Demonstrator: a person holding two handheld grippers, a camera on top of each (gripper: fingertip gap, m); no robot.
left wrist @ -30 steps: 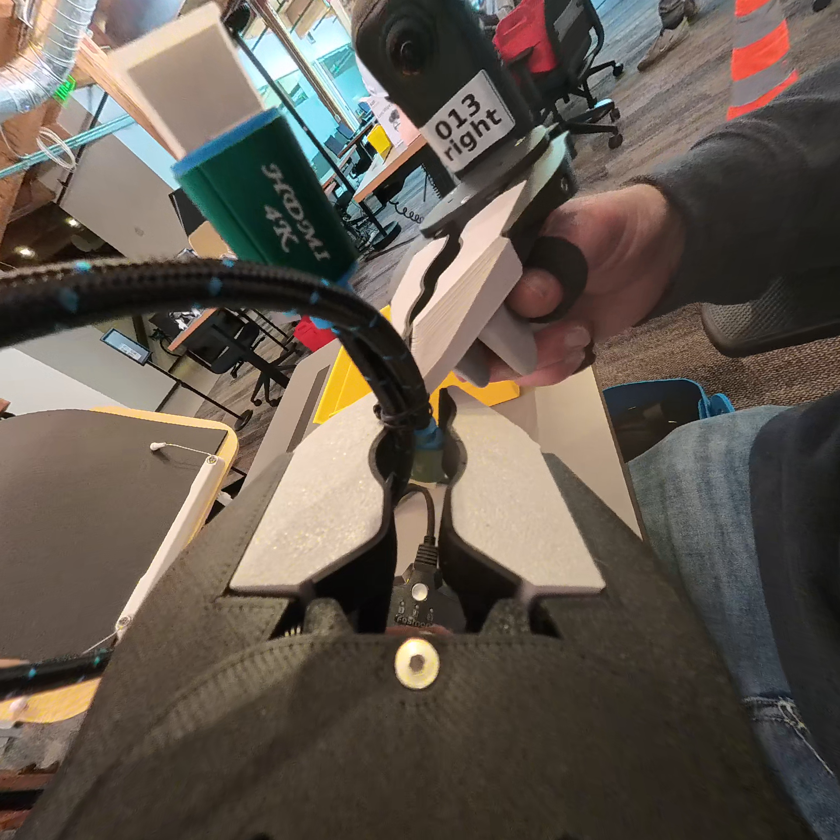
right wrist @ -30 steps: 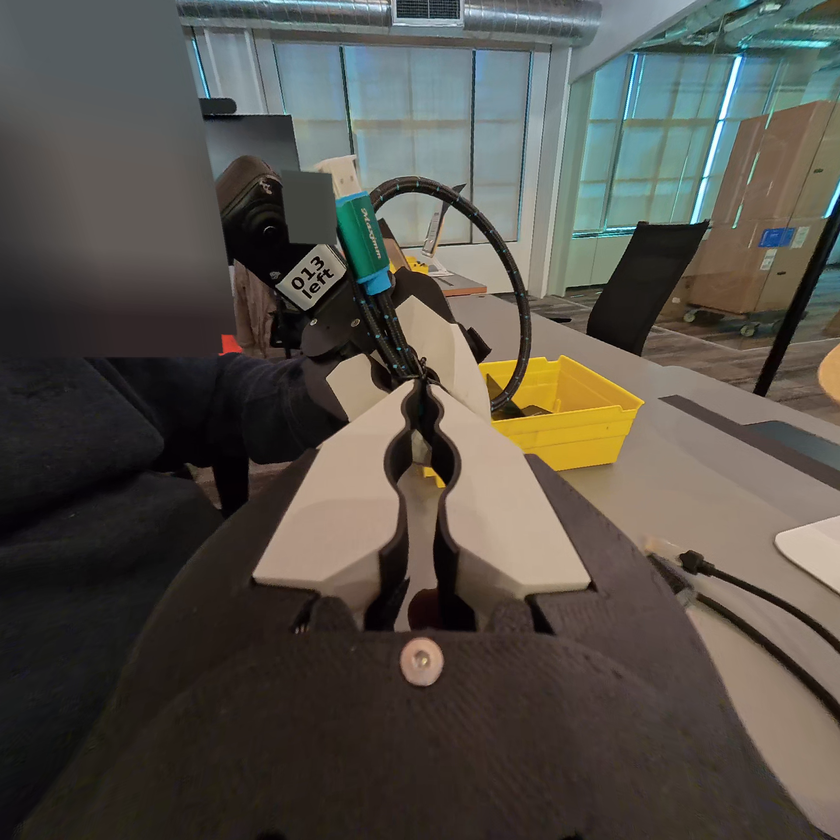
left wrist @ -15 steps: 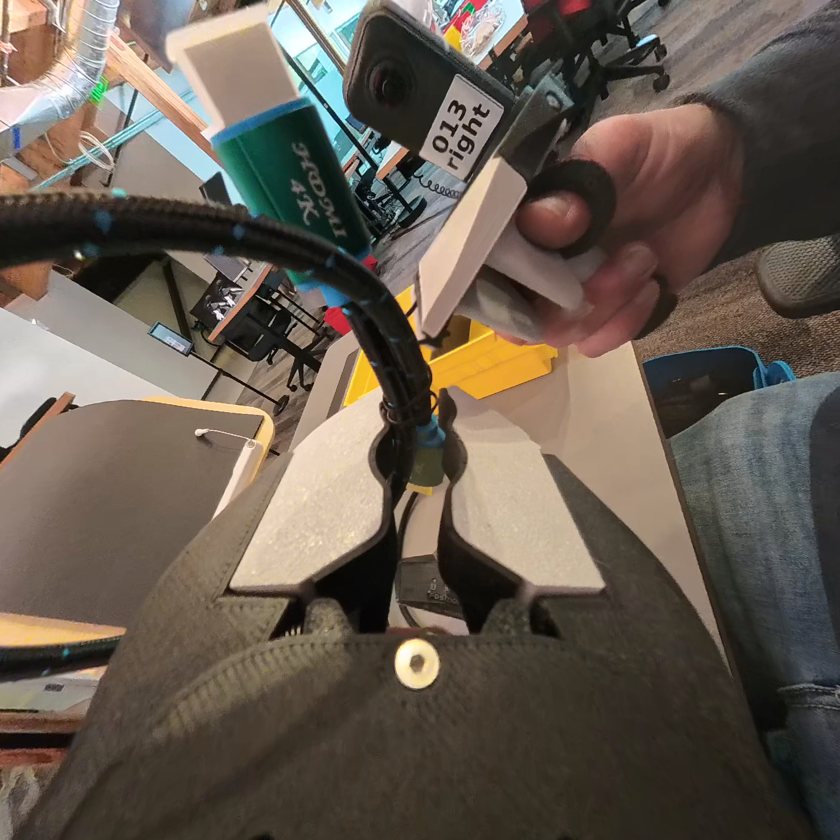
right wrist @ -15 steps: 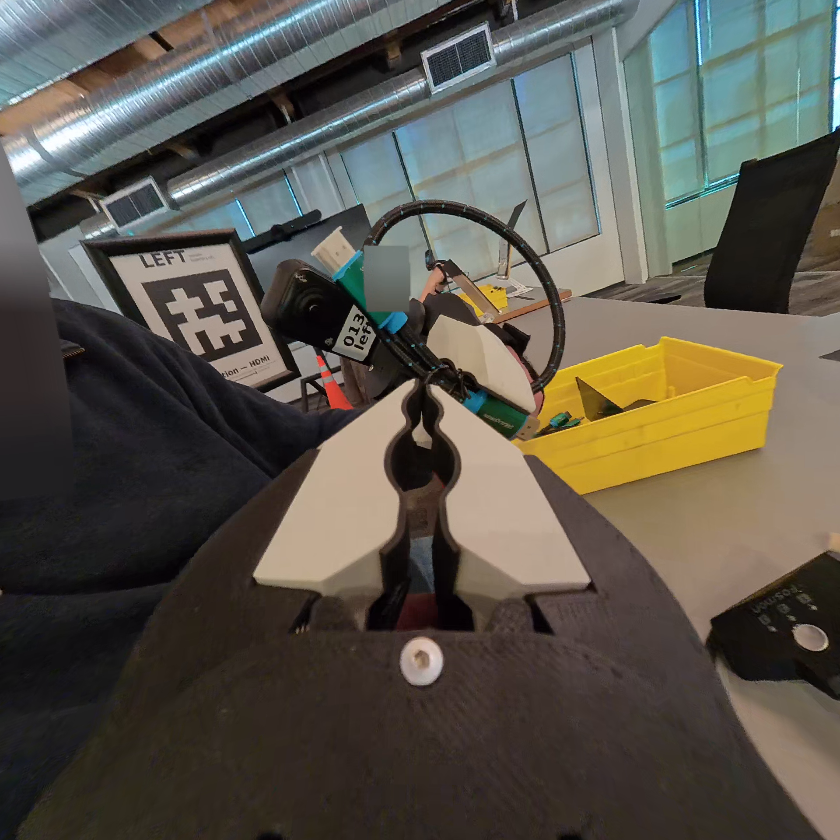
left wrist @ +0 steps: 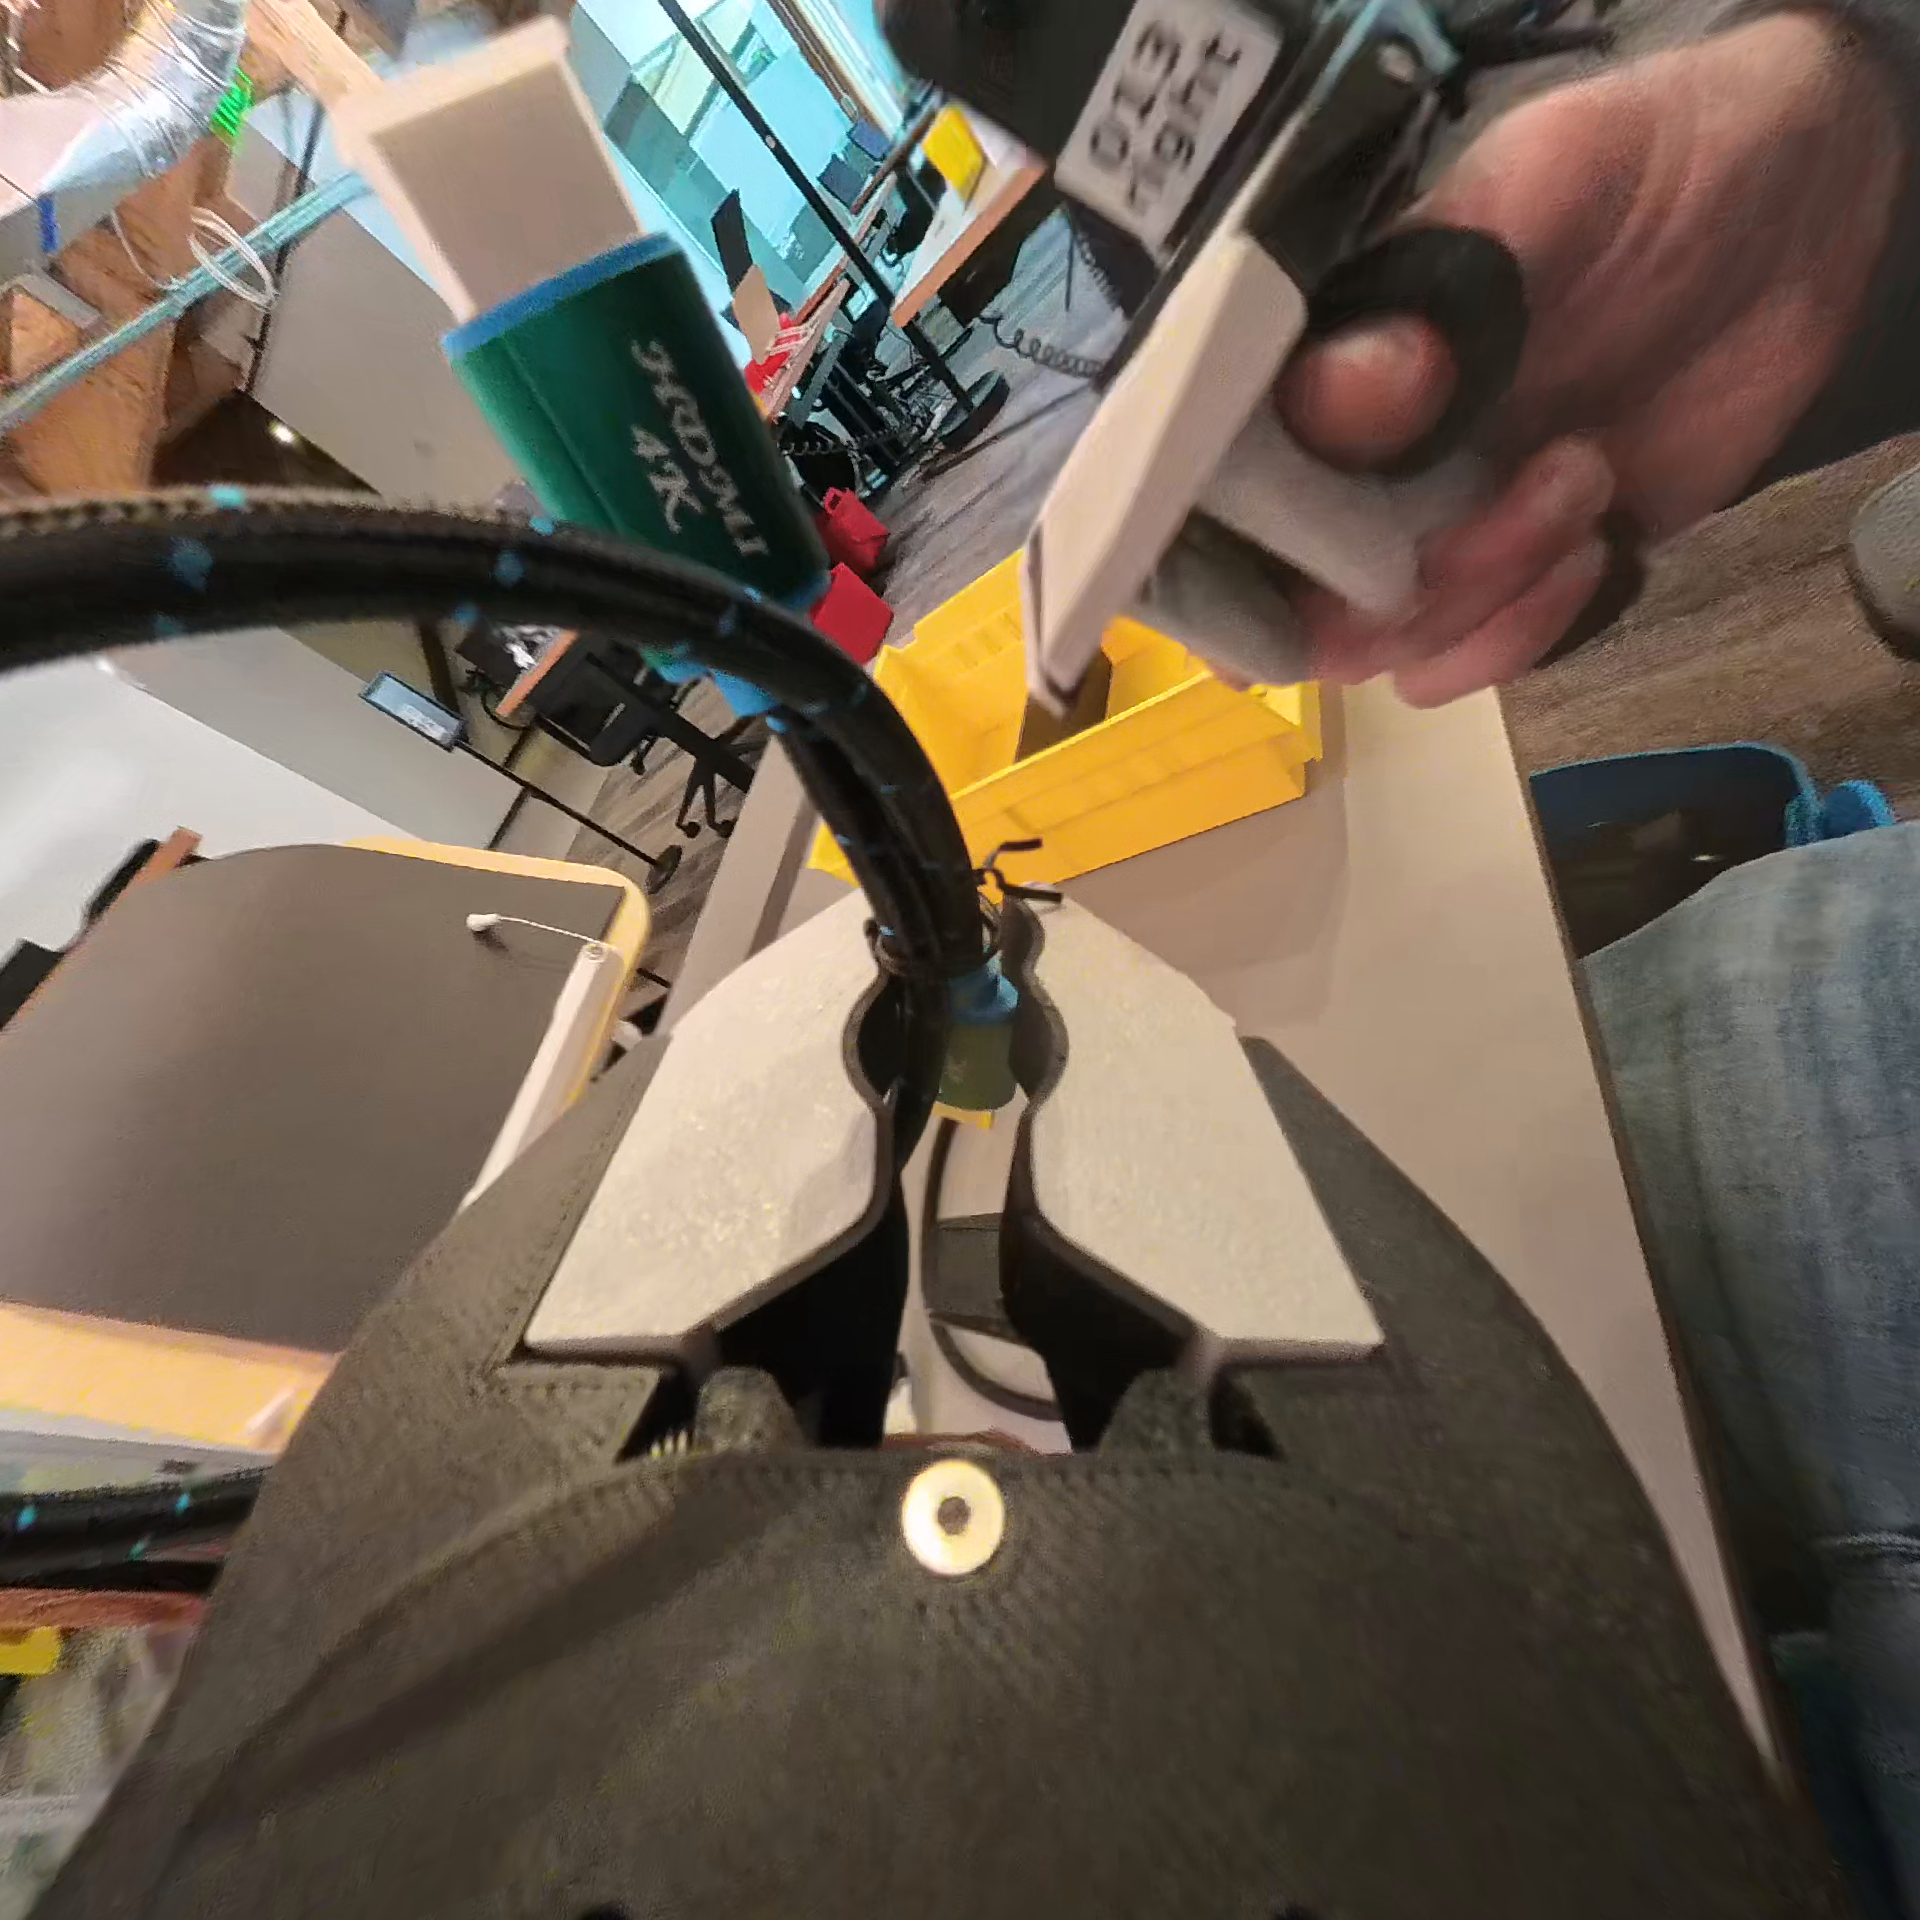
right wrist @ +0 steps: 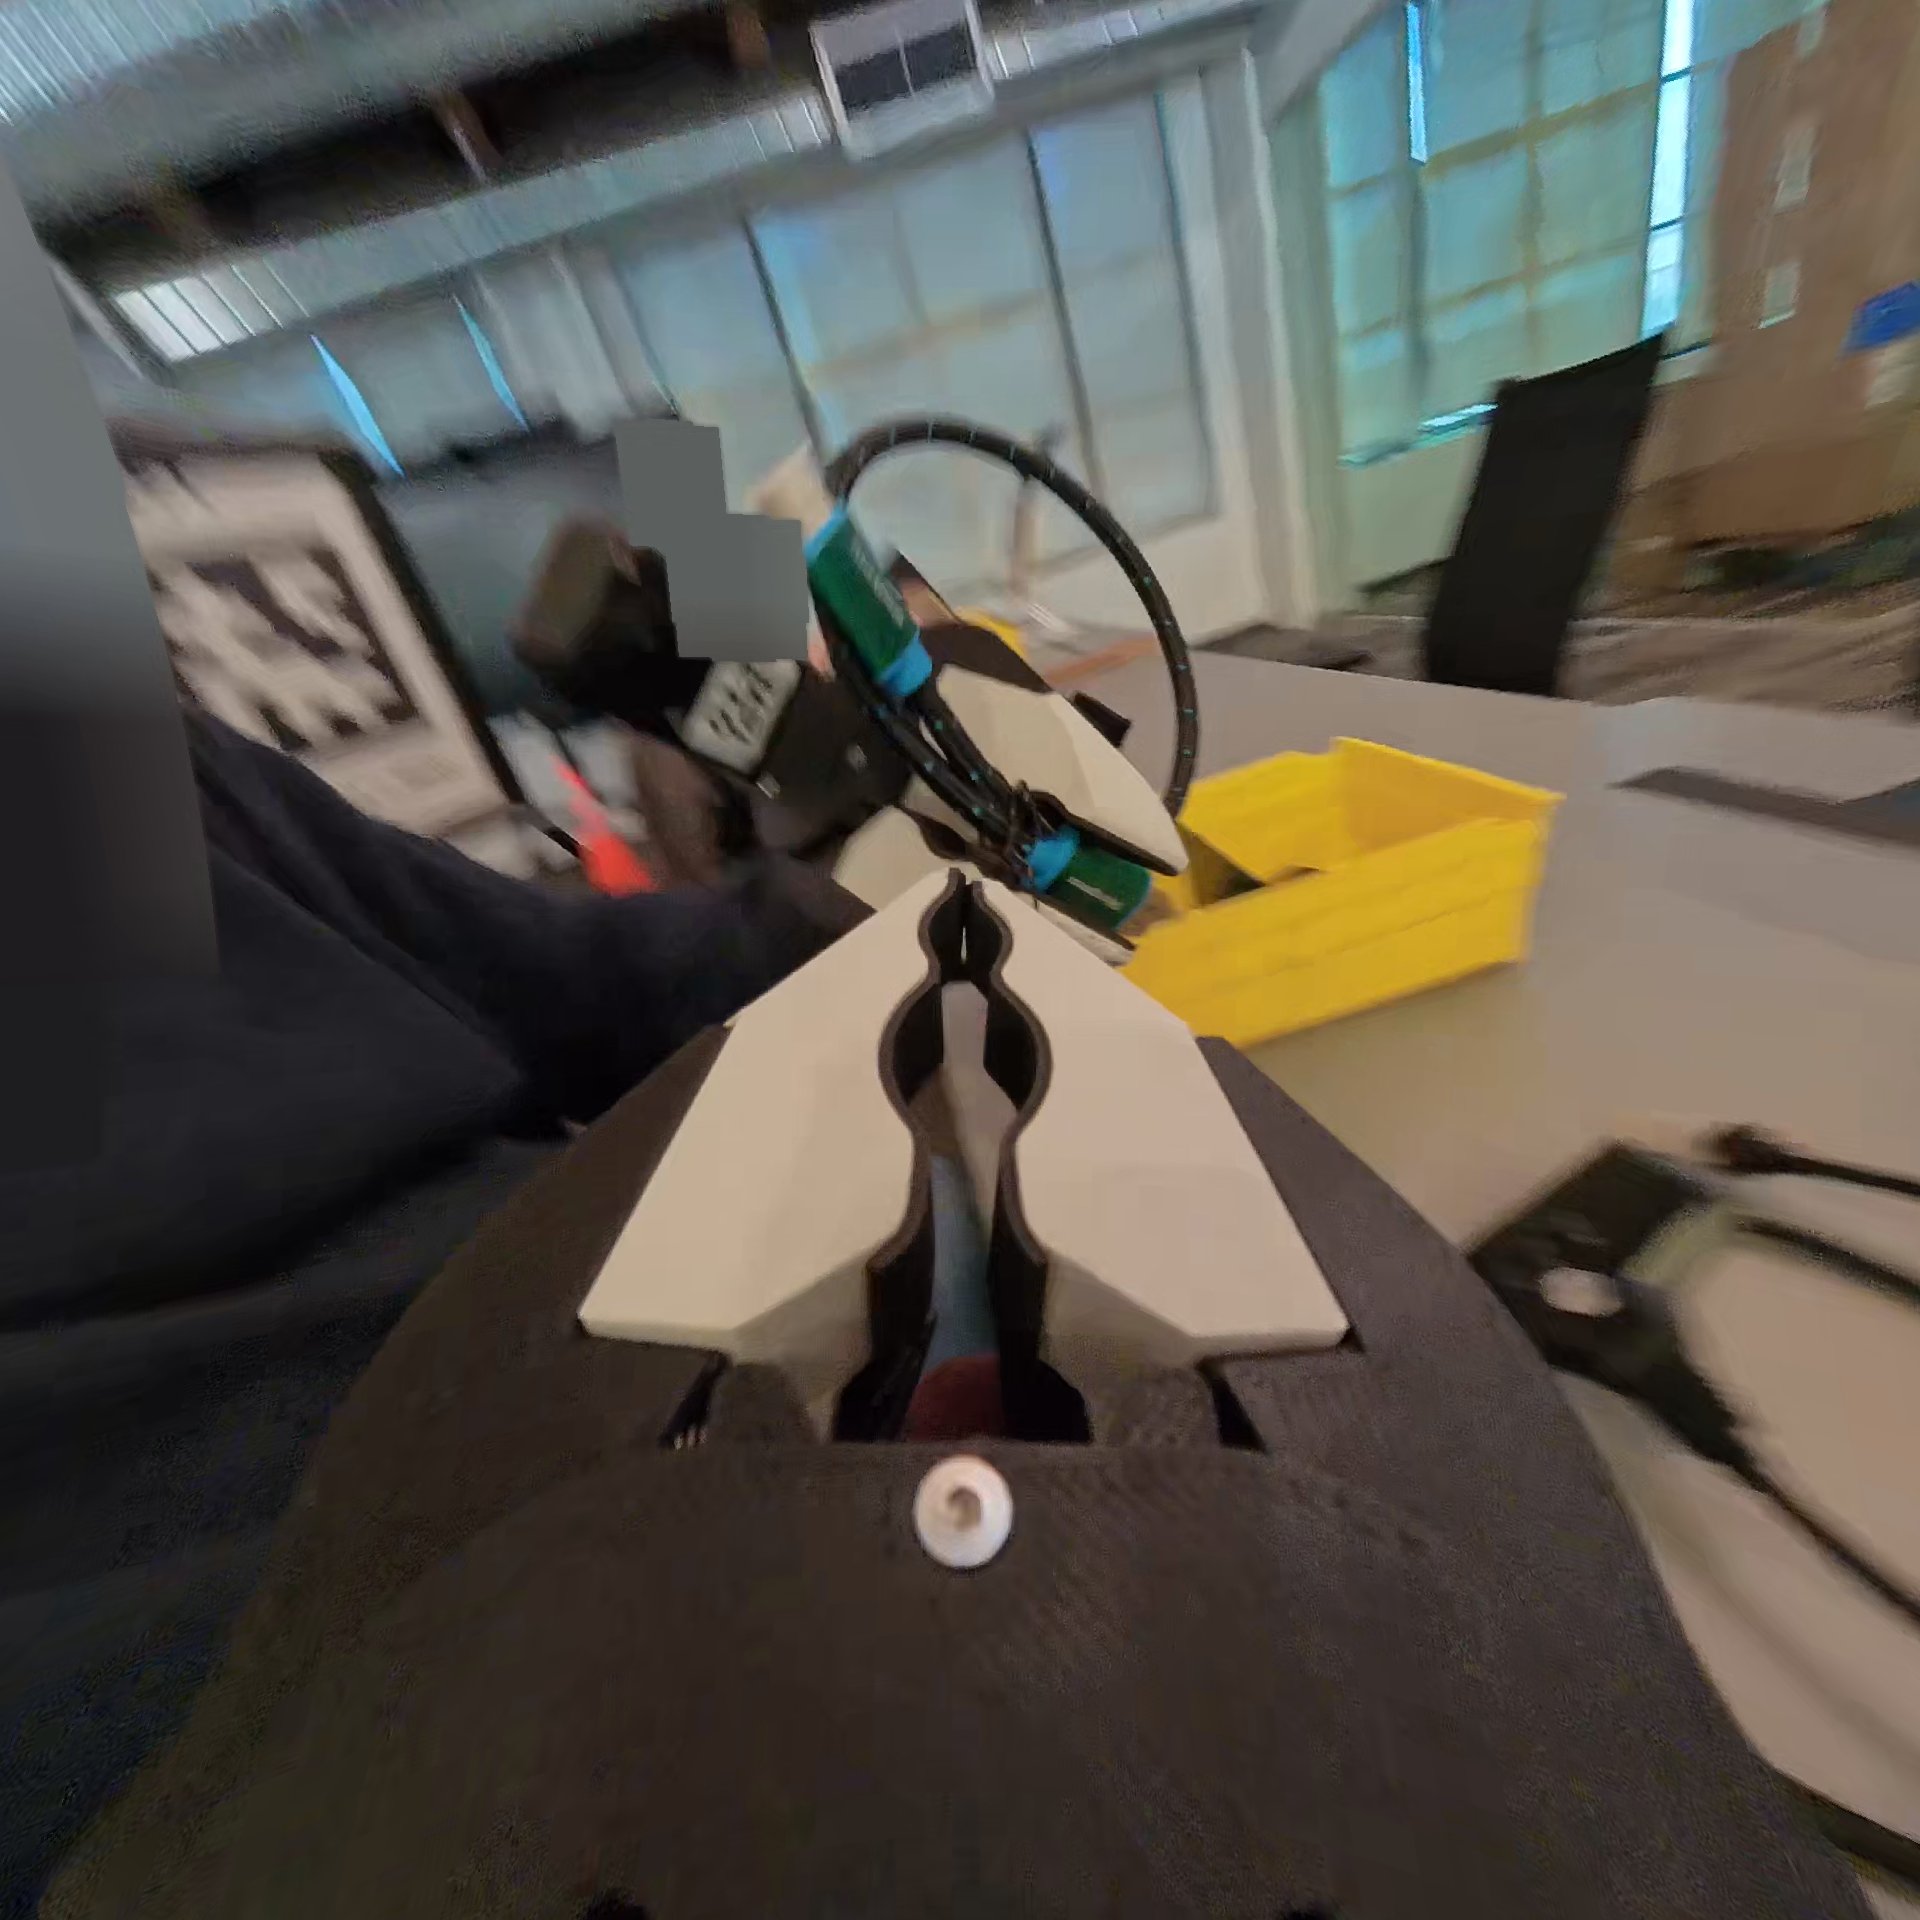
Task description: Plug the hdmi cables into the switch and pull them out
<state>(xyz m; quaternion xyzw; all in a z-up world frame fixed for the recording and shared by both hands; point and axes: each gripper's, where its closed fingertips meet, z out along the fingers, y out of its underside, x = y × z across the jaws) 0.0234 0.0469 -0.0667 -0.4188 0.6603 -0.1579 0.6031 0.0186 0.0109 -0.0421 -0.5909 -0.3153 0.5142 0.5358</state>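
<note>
In the left wrist view, the left gripper (left wrist: 961, 1023) is pinching the coiled black braided cable (left wrist: 436, 556) at its tie, with one green plug (left wrist: 977, 1065) sitting between the fingertips. The second green plug (left wrist: 634, 436) is pointing up and away, its white cap (left wrist: 488, 156) on the end. The right gripper (left wrist: 1060, 675) is hanging above a yellow bin (left wrist: 1143, 764) on the grey table (left wrist: 1434, 987), gripped by a hand (left wrist: 1621, 343).

In the right wrist view, the right gripper (right wrist: 961, 899) is showing its fingers pressed together on nothing. Just beyond it the left gripper (right wrist: 1081, 831) is clasping the cable (right wrist: 1179, 644) loop beside the bin (right wrist: 1361, 883). The black switch (right wrist: 1590, 1268) is lying on the table (right wrist: 1403, 1081) at the right, blurred, with thin black wires (right wrist: 1829, 1262) running from it.
</note>
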